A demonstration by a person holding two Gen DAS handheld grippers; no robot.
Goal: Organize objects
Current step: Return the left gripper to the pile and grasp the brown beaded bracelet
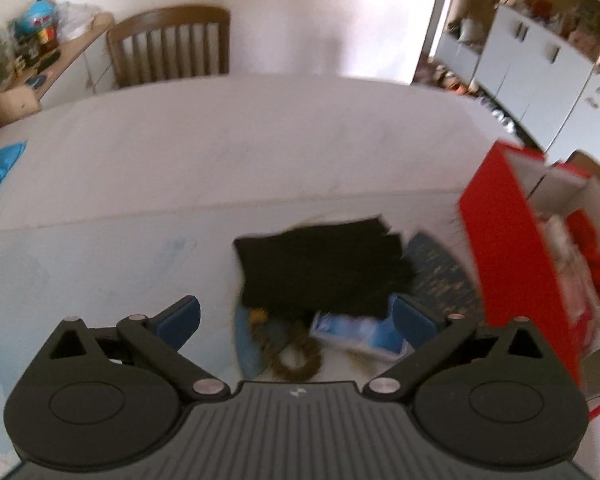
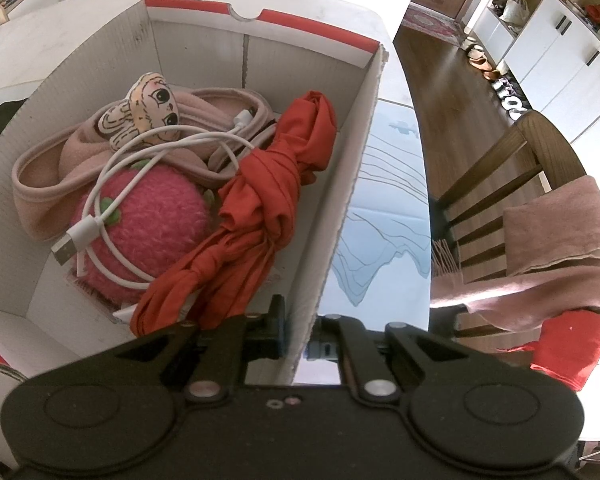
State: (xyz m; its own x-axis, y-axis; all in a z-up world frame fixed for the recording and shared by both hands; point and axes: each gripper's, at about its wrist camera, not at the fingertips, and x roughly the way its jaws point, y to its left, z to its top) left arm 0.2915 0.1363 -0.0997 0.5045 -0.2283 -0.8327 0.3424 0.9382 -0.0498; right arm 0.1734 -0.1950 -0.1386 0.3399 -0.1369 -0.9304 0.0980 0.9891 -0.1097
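R gripper (image 2: 298, 344) jaws clamped on red box (image 2: 340, 216) near wall, prob. steadying it. L gripper (image 1: 296, 312) jaws wide, empty, over black cloth (image 1: 324, 264) on bench (image 1: 220, 152), just left of box; likely next pick.

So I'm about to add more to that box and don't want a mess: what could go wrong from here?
1. The left tool is open over a stacked pile; gripping the black cloth may drag the items beneath.
2. The right tool pinches only the thin box wall; a tug could tip or tear it.
3. The white cable lies loose on top and could snag.
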